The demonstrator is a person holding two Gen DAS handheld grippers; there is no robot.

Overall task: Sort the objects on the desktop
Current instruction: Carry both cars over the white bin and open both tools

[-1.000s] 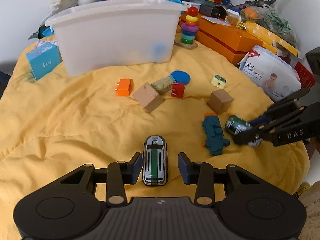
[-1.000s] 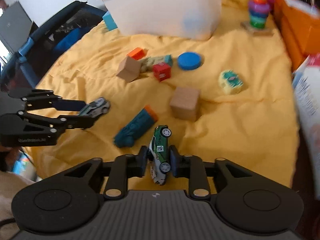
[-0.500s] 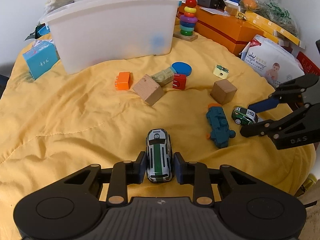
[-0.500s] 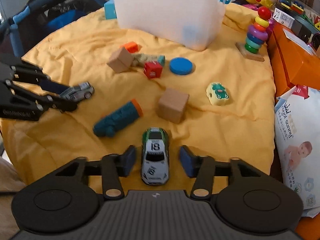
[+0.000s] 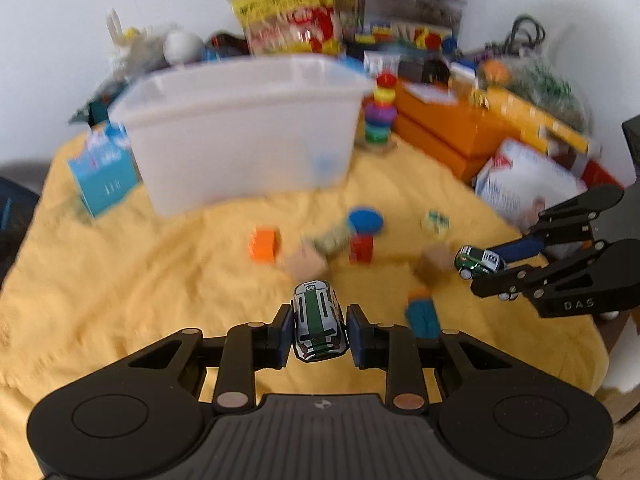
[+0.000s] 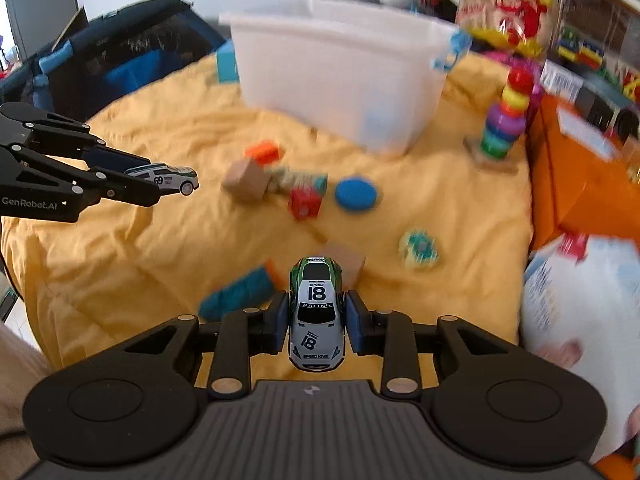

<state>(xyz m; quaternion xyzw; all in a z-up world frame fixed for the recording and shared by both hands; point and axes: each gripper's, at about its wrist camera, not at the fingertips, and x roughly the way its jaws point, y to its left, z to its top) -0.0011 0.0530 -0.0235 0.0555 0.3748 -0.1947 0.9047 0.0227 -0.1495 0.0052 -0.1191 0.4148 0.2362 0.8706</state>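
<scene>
- Toy cars are riding clear of the yellow blanket [image 5: 120,280]: the left hand-held gripper [image 5: 319,330] is gripping the number 69 car [image 5: 319,326], the right hand-held gripper [image 6: 317,322] the number 18 car [image 6: 316,312].
- Both are heading, I judge, for the white plastic bin [image 5: 240,128] beyond the scattered blocks.
- Keeping each clamp firm and letting go only above the bin's rim is advisable.

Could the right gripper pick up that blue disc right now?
Probably not yet: the right gripper is shut on the number 18 car, so its fingers are full. Otherwise the blue disc lies uncovered on the yellow cloth ahead.
</scene>
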